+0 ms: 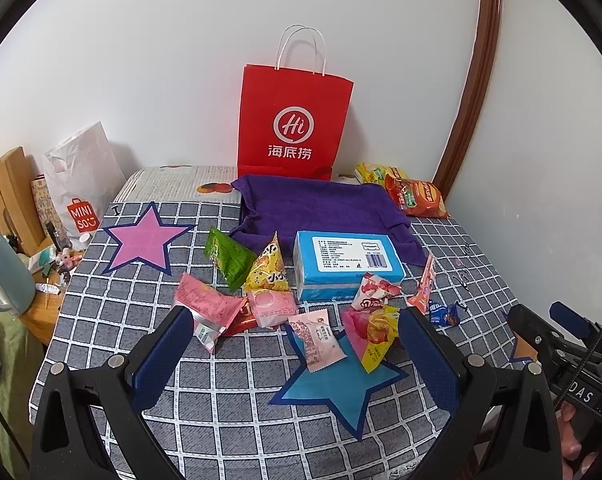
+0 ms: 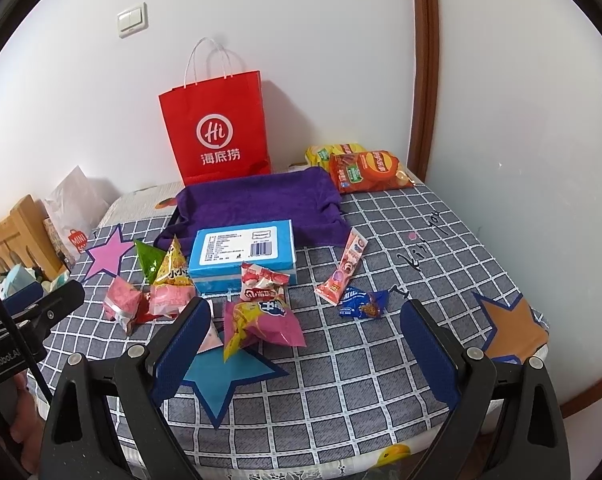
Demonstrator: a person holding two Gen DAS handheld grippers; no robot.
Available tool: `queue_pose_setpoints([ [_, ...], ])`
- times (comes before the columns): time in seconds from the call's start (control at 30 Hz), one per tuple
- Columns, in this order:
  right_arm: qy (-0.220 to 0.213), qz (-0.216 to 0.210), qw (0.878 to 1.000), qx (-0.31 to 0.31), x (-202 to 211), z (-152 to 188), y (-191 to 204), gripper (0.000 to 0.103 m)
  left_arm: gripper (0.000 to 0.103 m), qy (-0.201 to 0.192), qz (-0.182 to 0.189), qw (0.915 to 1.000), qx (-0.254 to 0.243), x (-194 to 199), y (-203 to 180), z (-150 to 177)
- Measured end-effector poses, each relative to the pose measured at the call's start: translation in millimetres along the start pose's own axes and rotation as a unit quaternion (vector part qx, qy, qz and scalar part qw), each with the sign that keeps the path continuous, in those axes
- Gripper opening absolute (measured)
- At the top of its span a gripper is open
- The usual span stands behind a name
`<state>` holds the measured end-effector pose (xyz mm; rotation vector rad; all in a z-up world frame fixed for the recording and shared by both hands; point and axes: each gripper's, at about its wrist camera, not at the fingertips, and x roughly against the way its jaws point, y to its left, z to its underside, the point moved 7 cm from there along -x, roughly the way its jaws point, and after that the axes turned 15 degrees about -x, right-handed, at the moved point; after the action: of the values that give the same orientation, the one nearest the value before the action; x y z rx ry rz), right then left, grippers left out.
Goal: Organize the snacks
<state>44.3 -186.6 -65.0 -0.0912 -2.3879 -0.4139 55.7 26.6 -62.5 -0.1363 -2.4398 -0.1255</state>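
While both grippers hang above the checked cloth [image 1: 229,392], nothing is picked up yet.
Left gripper [image 1: 291,332]: fingers spread wide, holding nothing.
Right gripper [image 2: 305,320]: fingers spread wide, holding nothing.
Snacks: small packs lie in a heap just past the fingertips, near the blue box [image 1: 347,264].
Tray: purple tray [image 1: 321,208] sits farther out, behind the box, with nothing in it.
Slip risk: shiny packs may slide out when squeezed.
Double grab risk: packs overlap, so the pink pack [image 1: 317,338] between the left fingers may drag the yellow pack [image 1: 377,338].
Count, small packs: about ten; some hide each other.
Count, chip bags [image 2: 367,170]: two.
Count, red bag [image 1: 295,124]: one.
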Motion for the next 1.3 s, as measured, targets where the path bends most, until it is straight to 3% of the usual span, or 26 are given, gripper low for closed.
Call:
queue_pose_setpoints([
  [0.7,0.010,-0.019,1.000,-0.013,-17.7,0.2,-7.9,0.095,0.102,0.005,0.002,1.0000,0.000,-16.8,1.6,1.1],
  [0.9,0.017,0.002,1.000,-0.014,-38.4,0.7,-27.3,0.095,0.102,0.020,0.006,0.9998,0.004,-39.1,5.6,4.3],
  [1.13,0.050,0.053,0.996,-0.048,-83.5,2.8,-75.2,0.094,0.093,0.051,0.019,0.9982,0.025,-81.4,17.6,16.6],
  [1.3,0.062,0.061,0.994,-0.069,-108.9,4.1,-97.0,0.091,0.093,0.072,0.018,0.9965,0.038,-104.9,29.9,26.6],
])
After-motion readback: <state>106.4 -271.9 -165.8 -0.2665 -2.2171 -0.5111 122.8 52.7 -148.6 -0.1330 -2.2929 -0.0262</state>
